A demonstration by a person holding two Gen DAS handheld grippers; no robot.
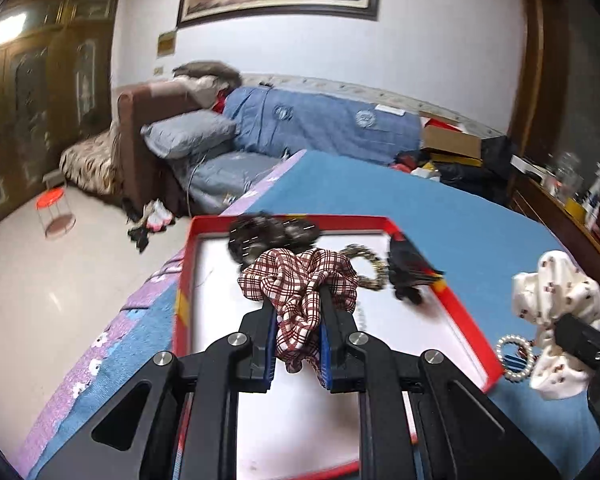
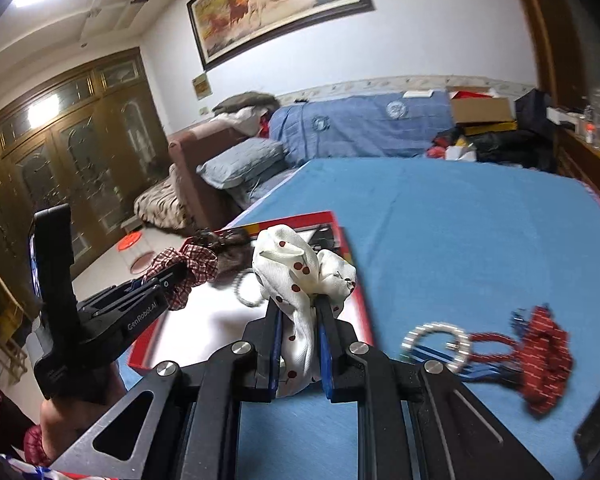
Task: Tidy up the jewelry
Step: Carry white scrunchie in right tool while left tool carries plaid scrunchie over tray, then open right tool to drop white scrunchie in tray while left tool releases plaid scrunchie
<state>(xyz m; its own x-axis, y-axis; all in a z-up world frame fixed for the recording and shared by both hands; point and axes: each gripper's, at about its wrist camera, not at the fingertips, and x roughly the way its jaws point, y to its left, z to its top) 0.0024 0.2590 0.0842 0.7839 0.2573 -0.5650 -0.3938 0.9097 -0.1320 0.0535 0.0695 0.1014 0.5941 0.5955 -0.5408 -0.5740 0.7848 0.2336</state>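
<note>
A blue desk fills the middle of both views, its near-left edge bordered in purple with white flowers. On it lies a shallow red box with a white floor, its long axis running away from the person.

At the far end of the box sit a dark fuzzy hair tie, a gold-and-black braided ring and a black hair clip, the clip against the far right wall.

The left tool is clamped on a red-and-white checked scrunchie, which it holds above the box's white floor, just short of the items at the far end. The right tool is clamped on a white scrunchie with red cherries, carried over the box's right wall.

Outside the box, on the desk to its right, lie a pearl ring and a red braided tie, close together, nearer the right hand.

What matters for the coming move is that open white floor lies straight below and ahead of the left tool, so its scrunchie is probably ready to drop. The right tool's scrunchie lies to the right of that space, so it likely has to go leftward, past the wall, to be over it. With both tools near the same box, they may crowd each other.
</note>
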